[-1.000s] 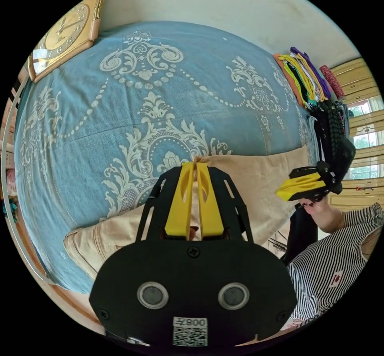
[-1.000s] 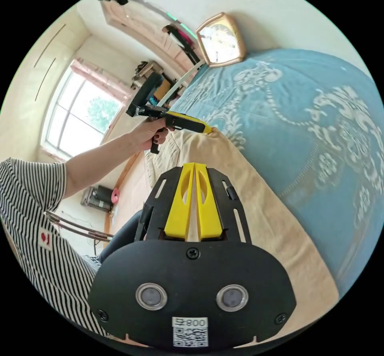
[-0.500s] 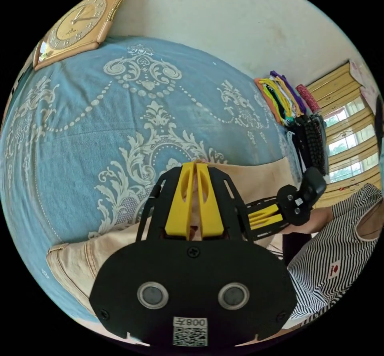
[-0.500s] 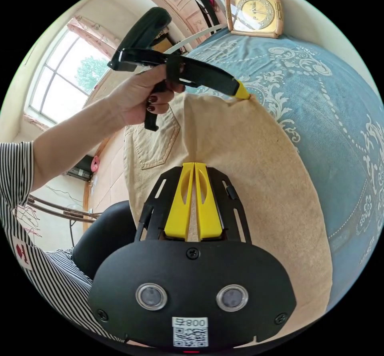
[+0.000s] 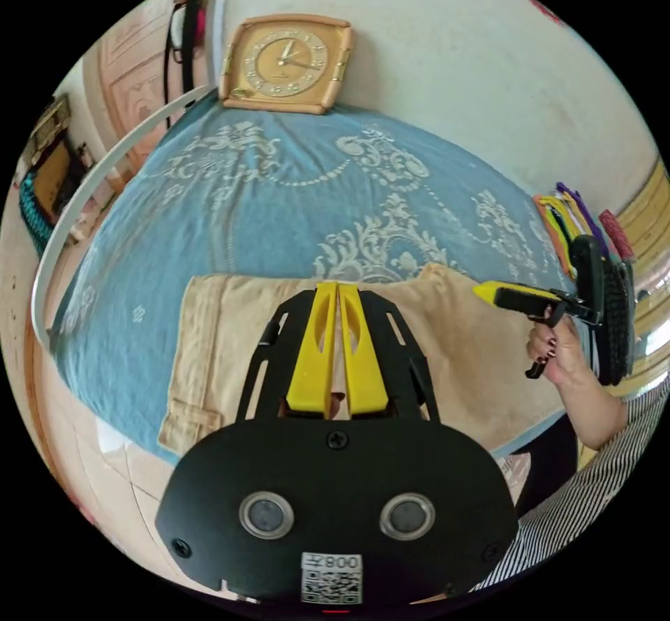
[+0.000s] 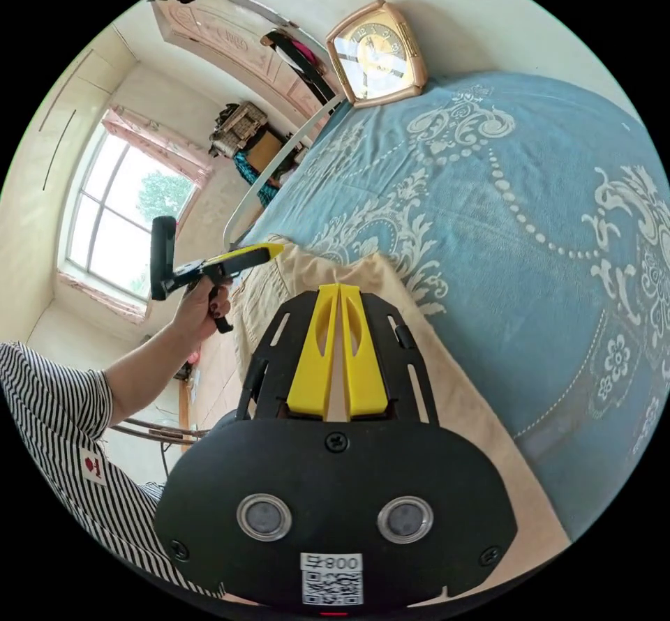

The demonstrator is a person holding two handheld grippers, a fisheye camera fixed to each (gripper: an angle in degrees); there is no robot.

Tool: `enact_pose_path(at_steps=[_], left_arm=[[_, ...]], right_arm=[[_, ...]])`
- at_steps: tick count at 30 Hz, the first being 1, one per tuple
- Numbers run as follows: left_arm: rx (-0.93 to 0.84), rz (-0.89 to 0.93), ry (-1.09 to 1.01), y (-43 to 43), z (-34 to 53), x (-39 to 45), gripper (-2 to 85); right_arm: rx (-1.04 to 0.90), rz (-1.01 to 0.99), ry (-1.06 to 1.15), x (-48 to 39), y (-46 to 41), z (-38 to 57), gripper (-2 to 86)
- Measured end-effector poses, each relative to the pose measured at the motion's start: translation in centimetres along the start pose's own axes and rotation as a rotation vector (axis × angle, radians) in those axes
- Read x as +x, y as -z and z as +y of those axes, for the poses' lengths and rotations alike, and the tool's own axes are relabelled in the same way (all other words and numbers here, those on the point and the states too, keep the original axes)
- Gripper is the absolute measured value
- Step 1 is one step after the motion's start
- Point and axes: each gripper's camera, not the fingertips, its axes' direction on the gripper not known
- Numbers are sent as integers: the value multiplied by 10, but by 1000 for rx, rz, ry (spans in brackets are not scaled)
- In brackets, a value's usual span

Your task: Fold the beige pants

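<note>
I am holding both grippers above the beige pants [image 5: 230,342], which are lying folded on the blue bedspread [image 5: 279,188] near its edge. The left gripper [image 5: 337,287] and right gripper [image 6: 338,289] are both showing closed jaws holding nothing. I judge one fold is laid; next, I need to grasp one end for another fold.

light: bright daylight from window [image 6: 118,220] | shadows: soft | focus: sharp; no blur | edges: heavy fisheye bending; black corners

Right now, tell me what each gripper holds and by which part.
Nothing, it seems. The left gripper and right gripper are both shut and off the pants, which lie flat on the bed.
</note>
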Motion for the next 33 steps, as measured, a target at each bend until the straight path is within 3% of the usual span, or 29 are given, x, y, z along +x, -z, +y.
enact_pose_path(at_steps=[2,5,9,12,19,25,28,31,33], left_arm=[[-46,-133,80,-6,19,-13,2],[-47,-2,165,-8,40,-27,2],[2,-166,188,11,60,-19,2],[10,-106,223,8,79,-25,2],[36,-140,261,43,102,9,3],[-20,179,19,56,124,95,3],[-149,177,-71,43,134,138,4],[-212,173,-27,40,137,155,3],[-219,169,-44,54,132,170,2]], right_arm=[[-32,50,13,2,-16,-21,2],[-139,163,45,1,-54,-38,2],[-101,247,129,-16,-54,-28,2],[-95,285,148,-22,-54,-24,2],[-89,203,44,-8,-21,-27,2],[-77,221,19,-13,72,56,1],[-140,276,-61,-8,95,134,1],[-260,333,-153,8,83,194,1],[-197,307,-167,-4,108,216,1]])
